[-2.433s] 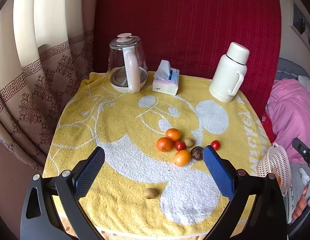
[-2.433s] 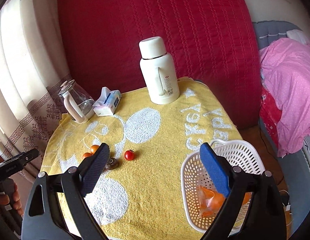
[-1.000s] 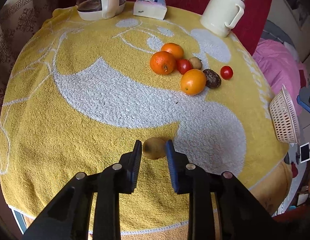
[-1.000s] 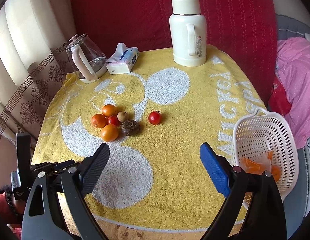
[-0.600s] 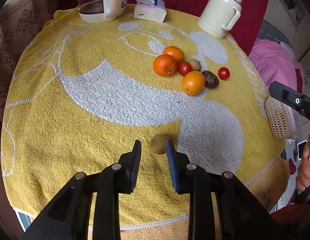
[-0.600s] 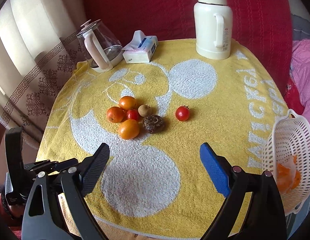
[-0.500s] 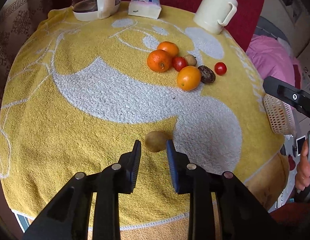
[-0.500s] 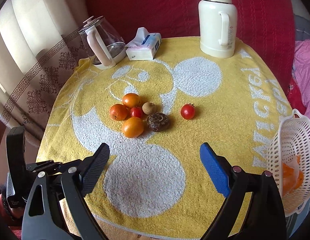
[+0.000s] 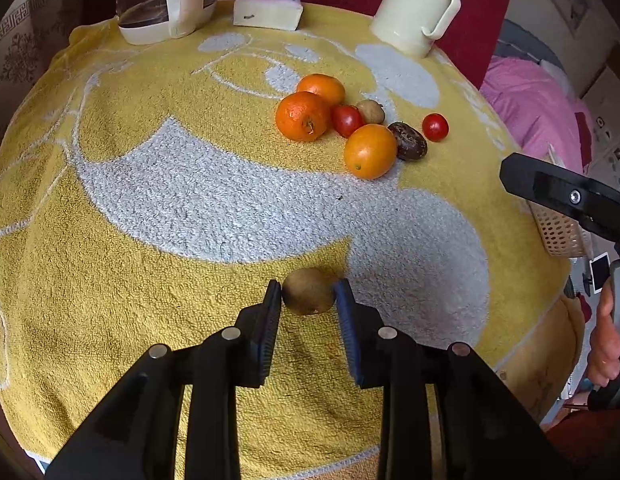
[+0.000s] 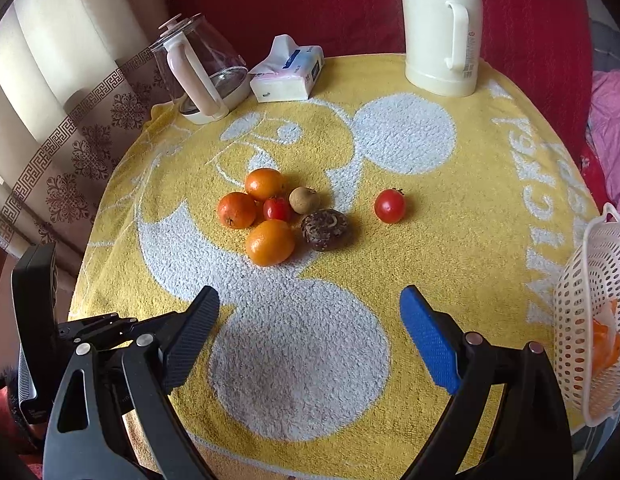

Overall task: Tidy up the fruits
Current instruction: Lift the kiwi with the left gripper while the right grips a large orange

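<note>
Left gripper pinching small brown fruit on yellow towel; right gripper gaping, empty.
Grip sits at the fingertips; the round fruit may squirt out, missing white basket.

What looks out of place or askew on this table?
The white basket hangs tilted past the table's right edge, an orange already inside. One small brown fruit sits apart from the fruit cluster, between the left tool's pads. Nothing looks spilled or damaged.
</note>
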